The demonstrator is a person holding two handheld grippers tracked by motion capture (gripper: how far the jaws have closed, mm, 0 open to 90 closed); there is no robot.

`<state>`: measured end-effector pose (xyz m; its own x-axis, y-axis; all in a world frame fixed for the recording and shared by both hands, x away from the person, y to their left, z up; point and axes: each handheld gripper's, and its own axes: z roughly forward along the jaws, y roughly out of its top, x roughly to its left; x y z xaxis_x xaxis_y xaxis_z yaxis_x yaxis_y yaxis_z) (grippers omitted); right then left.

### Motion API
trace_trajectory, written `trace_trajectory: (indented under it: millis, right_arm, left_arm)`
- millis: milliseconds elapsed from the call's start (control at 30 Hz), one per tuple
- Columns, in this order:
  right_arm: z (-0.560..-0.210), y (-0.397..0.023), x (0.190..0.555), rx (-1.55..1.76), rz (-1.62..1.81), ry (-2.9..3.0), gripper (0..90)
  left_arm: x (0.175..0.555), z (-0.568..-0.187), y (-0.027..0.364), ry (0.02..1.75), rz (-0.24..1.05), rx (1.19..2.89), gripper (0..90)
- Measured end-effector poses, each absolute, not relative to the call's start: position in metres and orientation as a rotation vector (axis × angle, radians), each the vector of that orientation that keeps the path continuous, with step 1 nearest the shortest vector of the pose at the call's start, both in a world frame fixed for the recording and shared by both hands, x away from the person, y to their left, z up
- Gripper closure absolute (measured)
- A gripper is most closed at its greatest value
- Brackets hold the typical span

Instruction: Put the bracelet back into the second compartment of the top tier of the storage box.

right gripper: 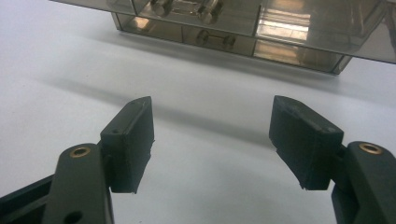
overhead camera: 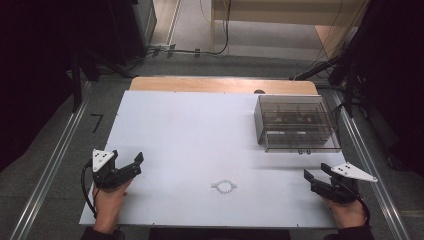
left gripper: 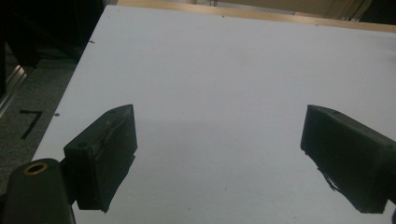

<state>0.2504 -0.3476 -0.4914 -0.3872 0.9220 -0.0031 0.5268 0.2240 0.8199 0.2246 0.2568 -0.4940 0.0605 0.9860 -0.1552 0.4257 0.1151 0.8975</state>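
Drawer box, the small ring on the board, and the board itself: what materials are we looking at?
Drawer box: looks like smoke-tinted clear plastic, glossy; the drawers and knobs show through its walls.
Ring: a loop of small pale beads, likely plastic or pearl-like; too small to tell.
Board: matte white sheet, laminate or plastic by its even, glare-free face, lying on a wood-look table edge.
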Motion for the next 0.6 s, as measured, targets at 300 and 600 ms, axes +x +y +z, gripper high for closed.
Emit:
trace_trajectory:
  millis: [300, 600]
  right_arm:
    - [-0.492, -0.342, 0.252, 1.31, 1.041, 2.033, 29.1]
    - [-0.493, -0.333, 0.253, 1.29, 1.035, 2.059, 28.9]
  left_arm:
    - [0.225, -0.494, 0.257, 1.511, 0.803, 1.448, 11.1]
    - [0.225, -0.494, 0.257, 1.512, 0.805, 1.447, 10.9]
